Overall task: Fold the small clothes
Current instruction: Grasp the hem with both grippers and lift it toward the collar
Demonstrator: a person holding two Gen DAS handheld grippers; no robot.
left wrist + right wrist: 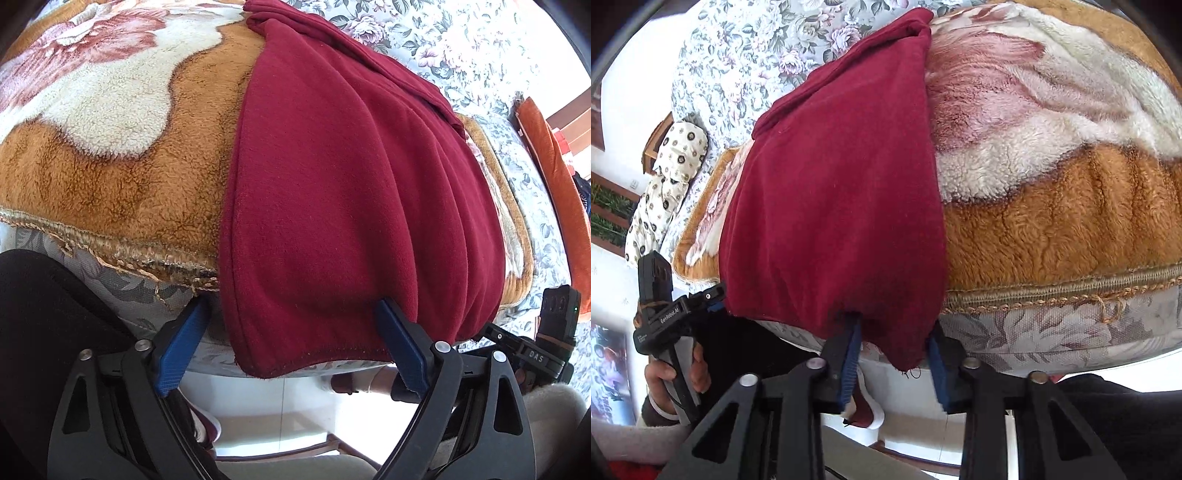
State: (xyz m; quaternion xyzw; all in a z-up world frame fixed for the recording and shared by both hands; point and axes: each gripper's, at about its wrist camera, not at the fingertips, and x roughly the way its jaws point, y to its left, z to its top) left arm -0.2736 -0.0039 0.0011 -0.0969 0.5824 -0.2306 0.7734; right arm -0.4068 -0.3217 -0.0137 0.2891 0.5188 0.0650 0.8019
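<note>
- A dark red fleece garment (354, 192) is laid lengthwise over a fuzzy brown-and-cream floral blanket (122, 158), with its near hem draped past the blanket's stitched edge and hanging off the front of the bed.
- The blanket itself is spread on a grey floral bedspread (461, 48), which is seen beyond the garment's far end too.
- In the left wrist view, the left gripper (291, 336) is held at that hanging hem with the jaws spread wide. The hem's left corner sits between the two blue pads, but nothing is pinched. The left pad (181, 343) is out beside the cloth edge, and the right pad (402, 347) is tucked under the fabric, so contact there can't really be judged.
- In the right wrist view, the right gripper (894, 354) is parked at the hem's other corner, jaws partly open. The pointed corner of the garment (849, 192) dangles down between the fingers, with the left pad's tip hidden behind the cloth. No clamp is seen, just cloth hanging in the gap.
- The left gripper's body is also caught at the lower left of the right view, gripped by a bare hand (672, 376).
- A cream patterned pillow (665, 184) is seen at the far left of the bed, and an orange cushion (554, 192) at the right edge of the left view.
</note>
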